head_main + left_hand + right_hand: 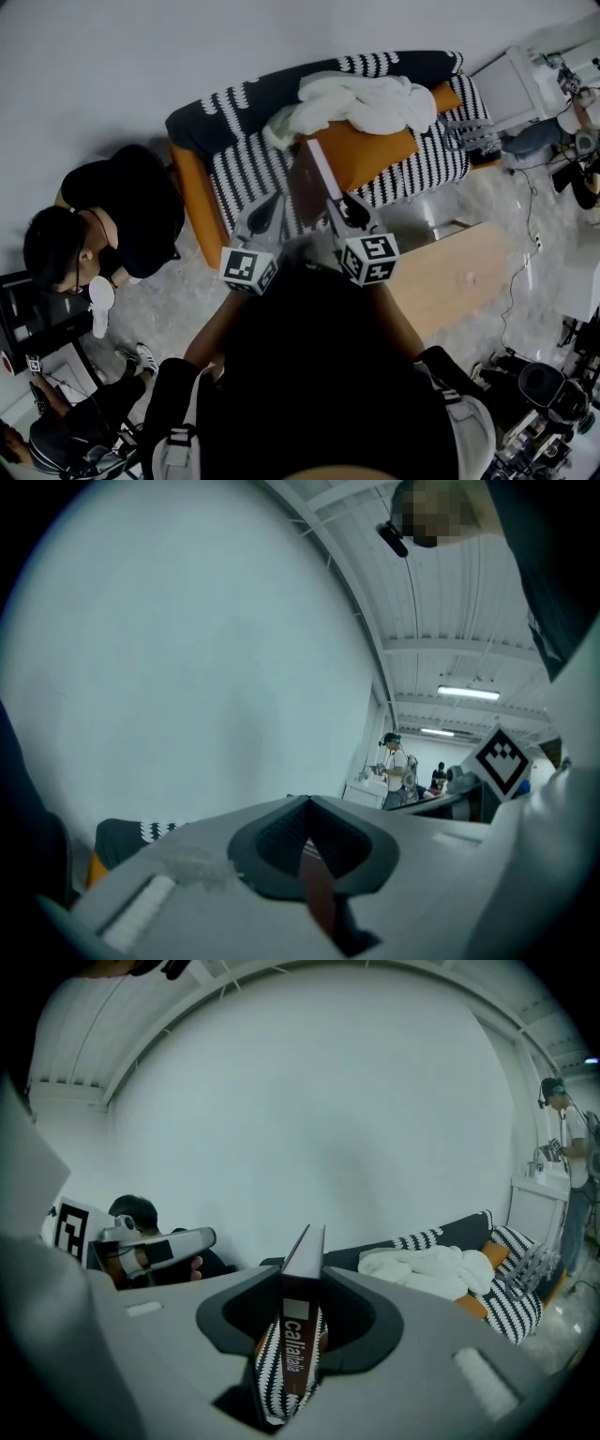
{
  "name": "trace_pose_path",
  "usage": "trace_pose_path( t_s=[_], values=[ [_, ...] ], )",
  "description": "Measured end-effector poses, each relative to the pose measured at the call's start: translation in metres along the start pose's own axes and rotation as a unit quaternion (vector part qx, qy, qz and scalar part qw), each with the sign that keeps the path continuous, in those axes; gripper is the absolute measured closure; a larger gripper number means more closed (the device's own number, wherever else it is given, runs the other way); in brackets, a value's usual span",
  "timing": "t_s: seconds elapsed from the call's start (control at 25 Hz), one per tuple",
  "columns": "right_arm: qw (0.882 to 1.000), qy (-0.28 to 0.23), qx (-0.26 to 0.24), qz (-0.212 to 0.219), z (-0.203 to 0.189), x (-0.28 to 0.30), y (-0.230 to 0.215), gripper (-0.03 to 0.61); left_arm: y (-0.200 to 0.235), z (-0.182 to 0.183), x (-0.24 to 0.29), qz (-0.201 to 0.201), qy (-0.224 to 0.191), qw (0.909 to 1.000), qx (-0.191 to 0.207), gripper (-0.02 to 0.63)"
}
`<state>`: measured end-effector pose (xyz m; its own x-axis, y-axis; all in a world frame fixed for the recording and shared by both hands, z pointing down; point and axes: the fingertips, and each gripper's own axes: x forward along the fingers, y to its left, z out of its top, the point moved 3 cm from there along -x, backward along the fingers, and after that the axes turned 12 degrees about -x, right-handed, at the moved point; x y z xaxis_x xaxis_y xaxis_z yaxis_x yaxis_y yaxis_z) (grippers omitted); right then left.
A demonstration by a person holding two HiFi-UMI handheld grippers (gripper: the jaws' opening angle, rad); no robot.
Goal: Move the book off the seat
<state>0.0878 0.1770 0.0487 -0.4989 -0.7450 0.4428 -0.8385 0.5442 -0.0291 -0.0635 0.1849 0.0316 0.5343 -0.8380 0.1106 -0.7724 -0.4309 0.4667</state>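
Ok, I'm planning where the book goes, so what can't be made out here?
Book covers: right gripper view sees it edge-on, spine only.
Sofa: left gripper view shows one corner; the left gripper hides the rest.
Table's near end: head view, the person's body covers it.

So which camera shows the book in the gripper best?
The right gripper view: the book stands spine-on between the jaws of the right gripper, printed spine facing the camera. The head view shows only its slim edge, above the sofa. The left gripper view shows a thin brown strip, possibly the book.
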Motion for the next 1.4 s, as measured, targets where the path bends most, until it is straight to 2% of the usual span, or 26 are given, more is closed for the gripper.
trace_pose_path(
  t_s=[0.08,0.2,0.36,0.6,1.0,1.4],
  values=[
    [1.000,0.000,-0.001,-0.001,0.000,0.001,0.001,0.439,0.001,-0.002,0.001,-0.002,0.004,1.0000,0.004,0.610],
    [1.000,0.001,0.001,-0.007,-0.001,-0.001,0.000,0.439,0.001,0.003,0.002,-0.012,-0.016,0.9996,-0.021,0.609],
    [1.000,0.002,0.004,-0.014,0.001,0.002,0.001,0.439,0.002,0.009,0.005,-0.015,-0.017,0.9997,-0.008,0.609],
    [0.999,0.001,0.010,-0.033,0.007,0.005,-0.001,0.439,0.009,0.010,0.014,-0.030,-0.005,0.9995,-0.012,0.609],
    [0.994,0.008,0.047,-0.100,0.013,-0.003,-0.011,0.439,0.011,0.007,0.043,-0.100,0.030,0.9944,-0.015,0.609],
    [0.983,-0.001,0.082,-0.162,-0.012,-0.059,-0.025,0.439,-0.032,-0.010,0.066,-0.153,0.066,0.9860,-0.003,0.609]
  ],
)
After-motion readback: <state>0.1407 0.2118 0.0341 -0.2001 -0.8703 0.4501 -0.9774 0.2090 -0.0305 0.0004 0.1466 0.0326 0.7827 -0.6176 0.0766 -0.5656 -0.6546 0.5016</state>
